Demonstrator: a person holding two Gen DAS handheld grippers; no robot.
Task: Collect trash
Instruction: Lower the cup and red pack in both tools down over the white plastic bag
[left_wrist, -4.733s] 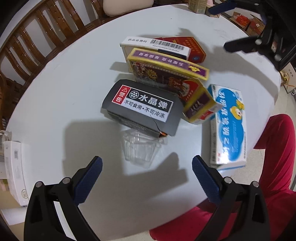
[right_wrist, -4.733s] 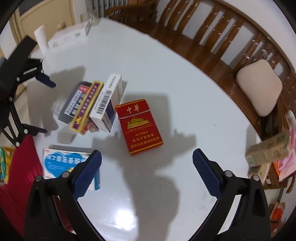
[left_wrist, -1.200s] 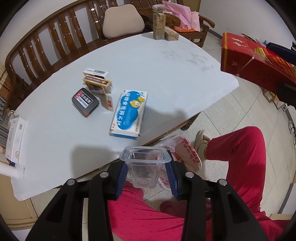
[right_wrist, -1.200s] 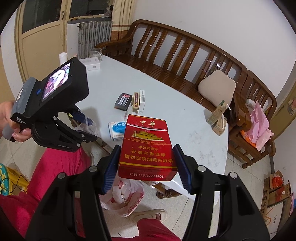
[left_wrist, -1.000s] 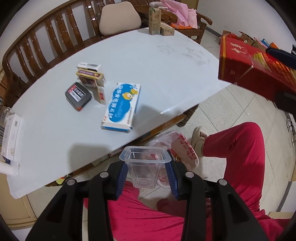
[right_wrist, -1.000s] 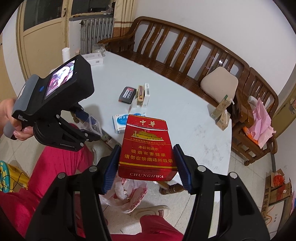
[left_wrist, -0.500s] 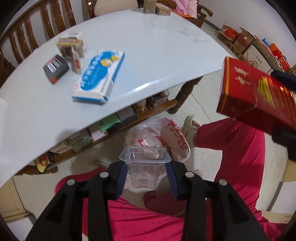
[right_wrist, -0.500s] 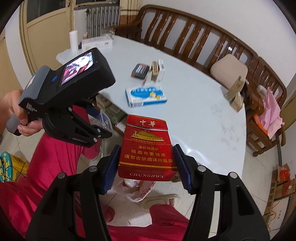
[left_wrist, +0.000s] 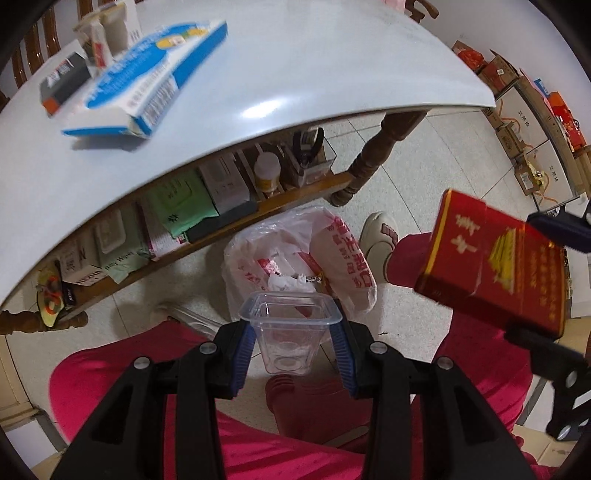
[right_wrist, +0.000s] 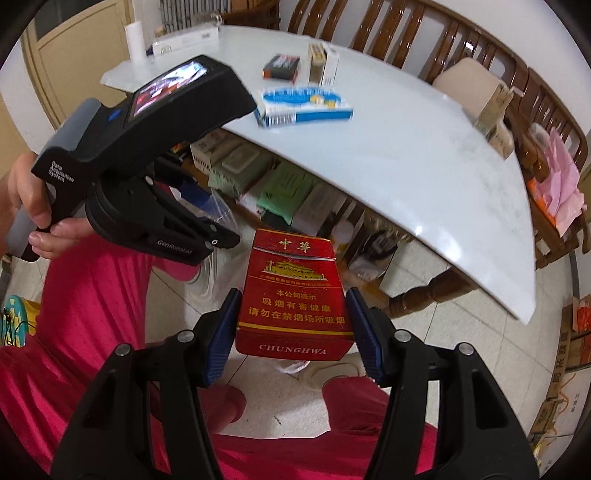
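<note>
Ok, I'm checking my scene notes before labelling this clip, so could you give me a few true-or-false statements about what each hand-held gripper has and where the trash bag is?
1. The left hand-held gripper holds a clear plastic cup. True.
2. The right hand-held gripper is empty. False: it grips a red cardboard cigarette pack.
3. The white plastic bag with red print sits on the floor below the white table. True.
4. The blue-and-white flat box is already in the bag. False: it lies on the table.
5. The clear cup is upside down. False: its open rim faces away from the gripper.
</note>
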